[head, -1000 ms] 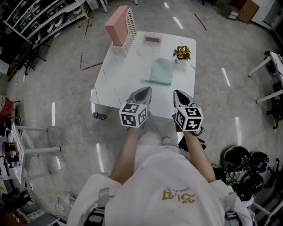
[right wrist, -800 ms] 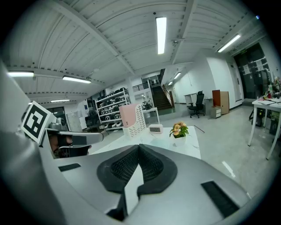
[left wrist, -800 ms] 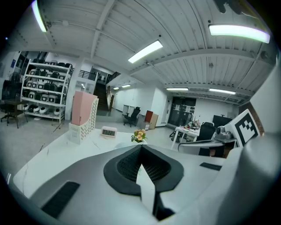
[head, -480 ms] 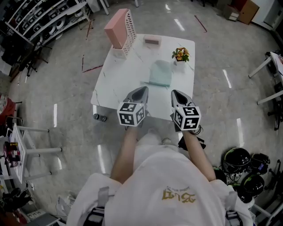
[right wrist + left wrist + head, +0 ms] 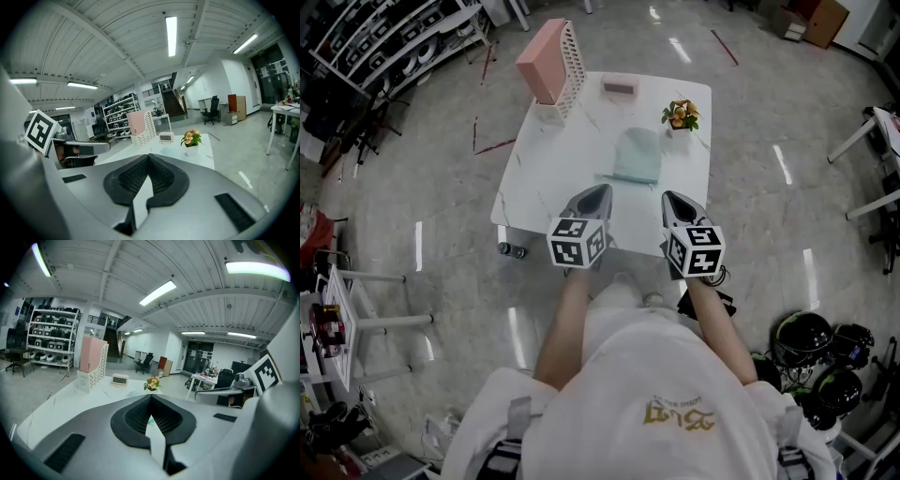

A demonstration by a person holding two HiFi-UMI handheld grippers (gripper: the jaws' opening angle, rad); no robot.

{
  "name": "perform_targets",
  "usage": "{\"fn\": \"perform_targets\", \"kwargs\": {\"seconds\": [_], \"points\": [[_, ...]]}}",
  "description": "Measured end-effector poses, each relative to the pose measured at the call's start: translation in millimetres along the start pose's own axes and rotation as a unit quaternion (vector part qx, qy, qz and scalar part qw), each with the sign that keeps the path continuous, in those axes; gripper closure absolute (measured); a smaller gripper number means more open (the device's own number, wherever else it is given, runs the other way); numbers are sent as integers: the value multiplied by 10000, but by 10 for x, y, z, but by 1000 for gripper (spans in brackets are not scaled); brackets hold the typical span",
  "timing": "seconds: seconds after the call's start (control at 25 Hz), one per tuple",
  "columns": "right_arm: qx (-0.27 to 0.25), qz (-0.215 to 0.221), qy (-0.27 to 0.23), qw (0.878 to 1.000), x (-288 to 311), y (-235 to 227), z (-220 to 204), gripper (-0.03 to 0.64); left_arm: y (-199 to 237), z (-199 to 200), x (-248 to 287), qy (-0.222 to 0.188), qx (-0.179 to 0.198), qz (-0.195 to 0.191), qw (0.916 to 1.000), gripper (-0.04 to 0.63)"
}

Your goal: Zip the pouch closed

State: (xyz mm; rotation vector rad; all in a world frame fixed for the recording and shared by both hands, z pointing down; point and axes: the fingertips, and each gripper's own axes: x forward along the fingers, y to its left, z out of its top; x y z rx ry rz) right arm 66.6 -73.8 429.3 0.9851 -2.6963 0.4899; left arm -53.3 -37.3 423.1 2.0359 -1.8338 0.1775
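Mint-green cloth marks out the pouch, lying flat on the far right part of a white table. Its long side is turned toward the person, so the zip, presumably along the near edge, runs across the reach of both hands; how far it stands open is too small to tell. Left gripper and right gripper hang side by side over the table's near edge, each with jaws pressed together on nothing. Both are aimed at the pouch and tipped slightly down, well short of it. That paired, level stance reads as a ready position: the task looks not yet begun, and the likely plan is for one gripper to pin the cloth while the other draws the slider. A pink file holder, a small clock and a flower pot sit along the far edge. The pot is just beyond the pouch's far right corner, close enough that a sideways pull toward it could knock it.
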Motion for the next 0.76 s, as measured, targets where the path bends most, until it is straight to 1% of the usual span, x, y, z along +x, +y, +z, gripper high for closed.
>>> {"fn": "perform_targets", "kwargs": {"seconds": [0.52,0.76], "points": [[77,-5,13,10000,8,-82,16,604,-20,-33,95,106,27,-2,9999,577],[-35,-45,89,9999,12,-151,-52,604,4,-73,121,130,-2,60,9999,577]]}}
